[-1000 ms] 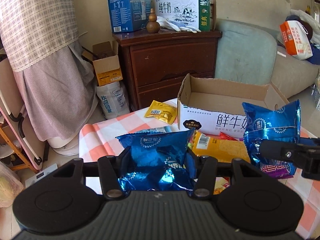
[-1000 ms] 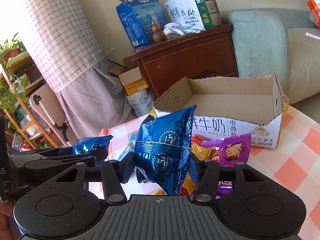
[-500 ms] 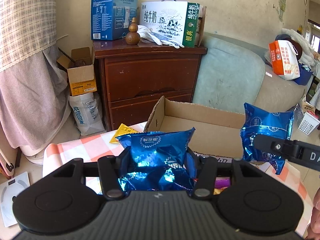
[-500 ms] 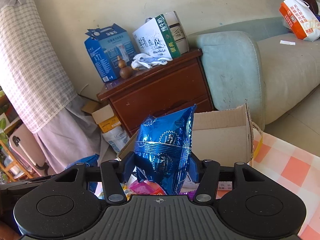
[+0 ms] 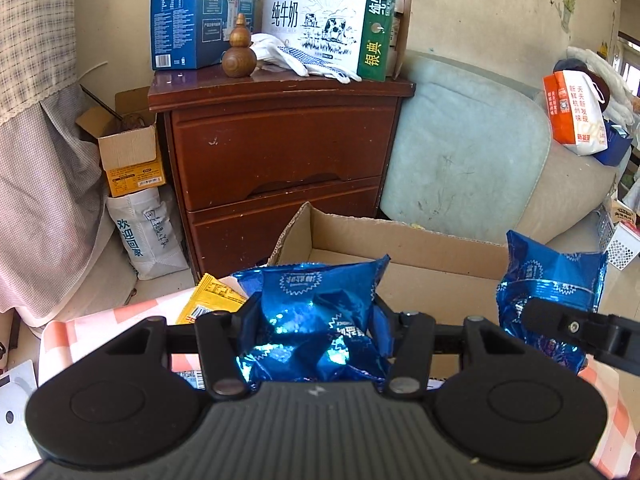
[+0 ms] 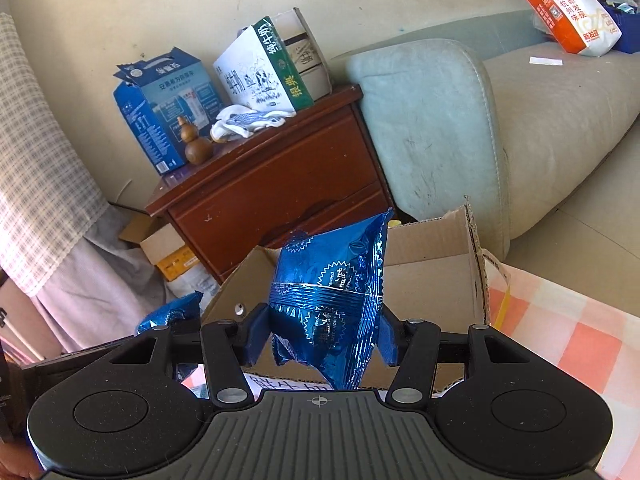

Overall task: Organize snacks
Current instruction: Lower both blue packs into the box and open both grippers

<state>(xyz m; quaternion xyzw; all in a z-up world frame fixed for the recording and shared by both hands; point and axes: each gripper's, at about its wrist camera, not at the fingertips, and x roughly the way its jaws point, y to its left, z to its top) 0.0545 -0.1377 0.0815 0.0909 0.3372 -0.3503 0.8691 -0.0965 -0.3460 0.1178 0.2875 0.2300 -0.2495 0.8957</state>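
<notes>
My left gripper (image 5: 314, 324) is shut on a crumpled blue foil snack bag (image 5: 316, 304) and holds it up in front of the open cardboard box (image 5: 400, 240). My right gripper (image 6: 324, 332) is shut on a second blue foil snack bag (image 6: 332, 292), held upright before the same box (image 6: 432, 280). That right bag (image 5: 548, 292) and a right finger (image 5: 560, 320) show at the right of the left wrist view. The left bag (image 6: 172, 312) shows low left in the right wrist view. A yellow snack packet (image 5: 212, 296) lies on the checked tablecloth (image 5: 80, 332).
A brown wooden cabinet (image 5: 280, 140) stands behind the table with milk cartons (image 5: 328, 24), a wooden gourd (image 5: 239, 52) and gloves on top. A pale green sofa (image 5: 464, 148) is at the right. Small cardboard box and white bag (image 5: 140, 232) sit on the floor at the left.
Both grippers have risen with their blue bags and moved closer to the cardboard box. The table and the loose snacks have dropped below the views.
</notes>
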